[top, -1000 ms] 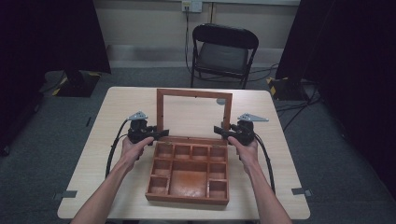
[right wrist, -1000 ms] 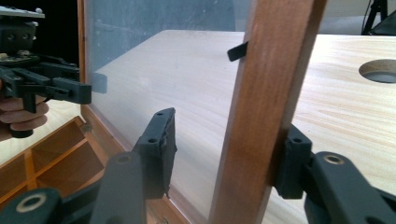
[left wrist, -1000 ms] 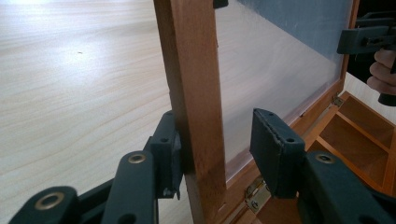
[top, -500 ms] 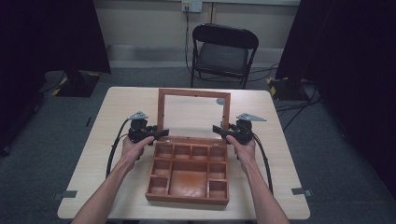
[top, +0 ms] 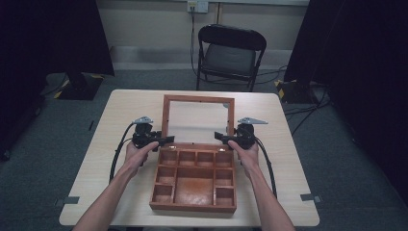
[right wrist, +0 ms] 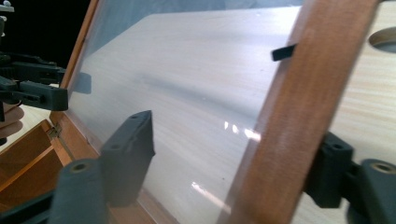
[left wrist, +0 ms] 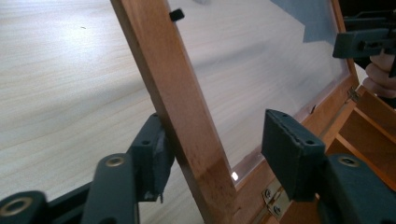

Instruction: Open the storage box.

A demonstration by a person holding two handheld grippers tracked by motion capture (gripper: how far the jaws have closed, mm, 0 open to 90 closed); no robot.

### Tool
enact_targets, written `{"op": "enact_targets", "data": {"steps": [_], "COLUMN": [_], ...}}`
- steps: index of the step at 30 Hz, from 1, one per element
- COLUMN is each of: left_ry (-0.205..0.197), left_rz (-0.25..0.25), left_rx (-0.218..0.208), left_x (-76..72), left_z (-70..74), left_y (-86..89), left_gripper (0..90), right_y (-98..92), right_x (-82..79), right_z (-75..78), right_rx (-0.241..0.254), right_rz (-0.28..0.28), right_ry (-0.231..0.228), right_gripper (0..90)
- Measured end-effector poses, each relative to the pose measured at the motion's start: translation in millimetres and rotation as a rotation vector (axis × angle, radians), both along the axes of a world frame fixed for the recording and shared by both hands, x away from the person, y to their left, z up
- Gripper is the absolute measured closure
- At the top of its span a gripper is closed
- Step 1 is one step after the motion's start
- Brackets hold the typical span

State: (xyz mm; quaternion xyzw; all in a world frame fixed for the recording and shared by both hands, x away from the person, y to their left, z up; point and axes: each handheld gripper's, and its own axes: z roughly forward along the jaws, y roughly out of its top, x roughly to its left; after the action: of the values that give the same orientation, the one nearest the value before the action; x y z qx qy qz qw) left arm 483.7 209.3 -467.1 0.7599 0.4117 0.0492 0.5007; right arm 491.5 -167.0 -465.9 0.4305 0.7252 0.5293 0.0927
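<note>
- Almost nothing has moved since 1.0 s ago: both grippers stay at the lid's side rails near the hinge, and the lid leans back as it did.
- Box [top: 193, 185] sits mid-table [top: 106, 159], tray open toward the person, with the glazed lid [top: 198, 99] raised behind the tray.
- Left gripper [left wrist: 212, 149] straddles the lid's left rail, jaws apart; the outer pad touches or nearly touches the wood, the inner one stands clear over the pane.
- Right gripper [right wrist: 236, 161] straddles the right rail likewise, jaws spread, neither clearly pressing.
- Judged step: taking hold of the lid at both rails, to swing it shut or further open; which way I cannot tell.
- Next move calls for both grippers to clamp the rails evenly, then turn together about the hinges [left wrist: 274, 201] so the frame does not twist.
</note>
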Motion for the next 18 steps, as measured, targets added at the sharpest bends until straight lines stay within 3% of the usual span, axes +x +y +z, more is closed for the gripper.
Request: {"op": "enact_targets", "data": {"steps": [3,14,18], "left_ry": [0.013,0.033,0.043], "left_rz": [0.011,0.023,0.027], "left_rx": [-0.028,-0.005,-0.026], "left_x": [1.1,3.7,5.3], "left_z": [-0.7,-4.7,-6.8], "left_y": [1.5,0.3,0.5], "left_gripper": [40.9,39.3,39.9], "right_y": [2.4,4.4,4.3], "right_x": [3.2,7.0,8.8], "right_z": [0.5,-6.1,-7.1], "right_rx": [-0.01,-0.034,-0.032], "right_rz": [-0.001,-0.006,-0.002], "right_ry": [0.015,0.041,0.054], "right_gripper": [23.0,21.2,20.7]}}
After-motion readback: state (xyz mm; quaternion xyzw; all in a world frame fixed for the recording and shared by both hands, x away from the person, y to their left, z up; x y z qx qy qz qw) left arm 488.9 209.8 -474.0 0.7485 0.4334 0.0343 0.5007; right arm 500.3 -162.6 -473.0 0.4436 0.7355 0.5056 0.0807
